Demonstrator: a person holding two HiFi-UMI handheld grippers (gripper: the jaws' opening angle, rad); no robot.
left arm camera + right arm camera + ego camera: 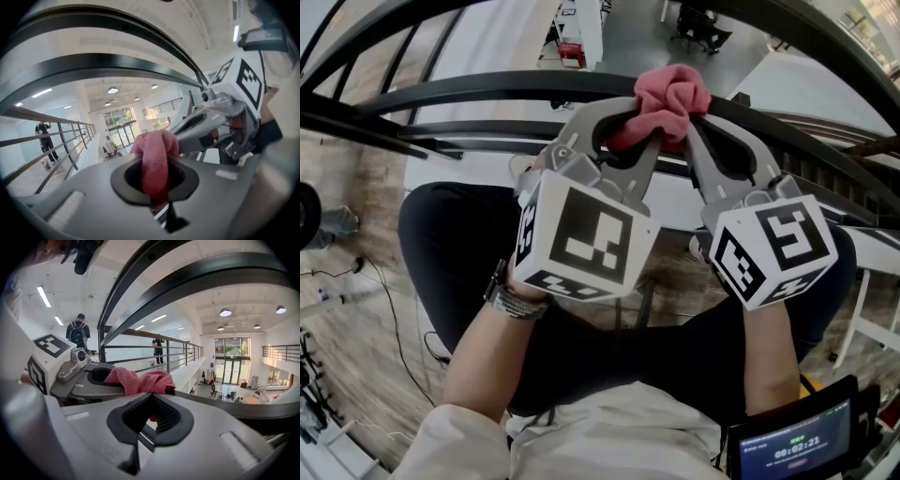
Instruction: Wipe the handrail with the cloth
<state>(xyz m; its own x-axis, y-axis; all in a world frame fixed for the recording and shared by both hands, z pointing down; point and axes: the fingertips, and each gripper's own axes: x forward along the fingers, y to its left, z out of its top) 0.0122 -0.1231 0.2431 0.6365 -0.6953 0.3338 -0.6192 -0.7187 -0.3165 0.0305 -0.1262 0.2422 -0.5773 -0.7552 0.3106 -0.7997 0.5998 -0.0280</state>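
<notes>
The left gripper (626,131) and right gripper (701,122) each pinched the cloth (670,94), bunched on the handrail (478,89). Wiping looked barely begun, with the rail either side of the cloth left to do.

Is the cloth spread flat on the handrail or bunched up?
Bunched up: the pink cloth sits as a crumpled wad on the handrail, pinched by both the left gripper and the right gripper.

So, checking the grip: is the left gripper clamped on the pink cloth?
Yes, the cloth is pinched in the shut left gripper and bunches out past it.
</notes>
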